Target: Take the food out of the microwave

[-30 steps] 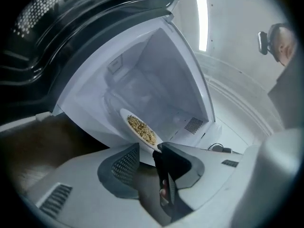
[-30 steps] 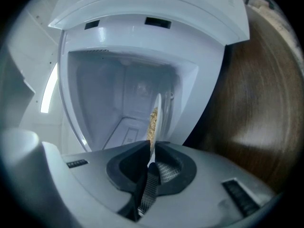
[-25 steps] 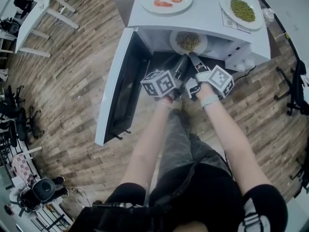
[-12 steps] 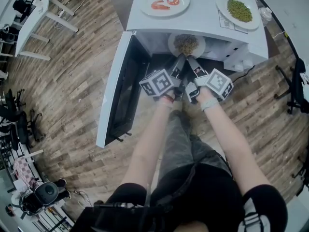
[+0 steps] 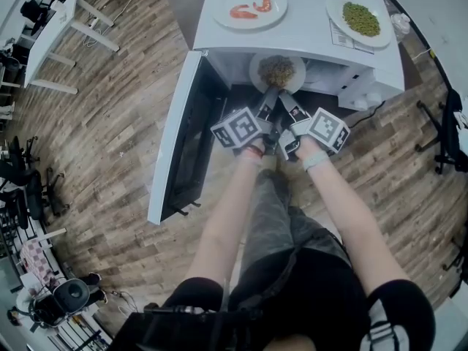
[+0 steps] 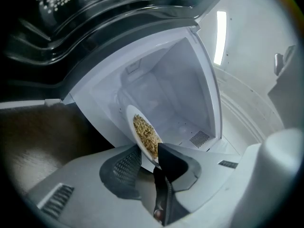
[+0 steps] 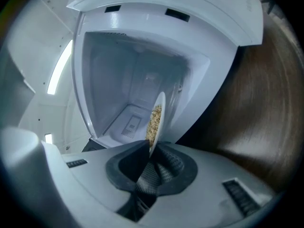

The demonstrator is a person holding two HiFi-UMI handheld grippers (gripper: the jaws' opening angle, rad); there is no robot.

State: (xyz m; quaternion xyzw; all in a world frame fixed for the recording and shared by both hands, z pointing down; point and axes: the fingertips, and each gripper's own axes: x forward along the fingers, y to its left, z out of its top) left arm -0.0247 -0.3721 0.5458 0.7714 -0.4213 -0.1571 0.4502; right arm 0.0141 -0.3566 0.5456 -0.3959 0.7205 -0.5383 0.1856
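Left gripper (image 6: 151, 156) jaws narrowed since second ago, now pinching white plate (image 5: 255, 72) rim; right gripper (image 7: 151, 151) clamps it too. Tan grainy heap (image 5: 276, 70) on round plate.

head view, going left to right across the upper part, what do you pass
white desk → open microwave door → plate of shrimp → plate of green peas
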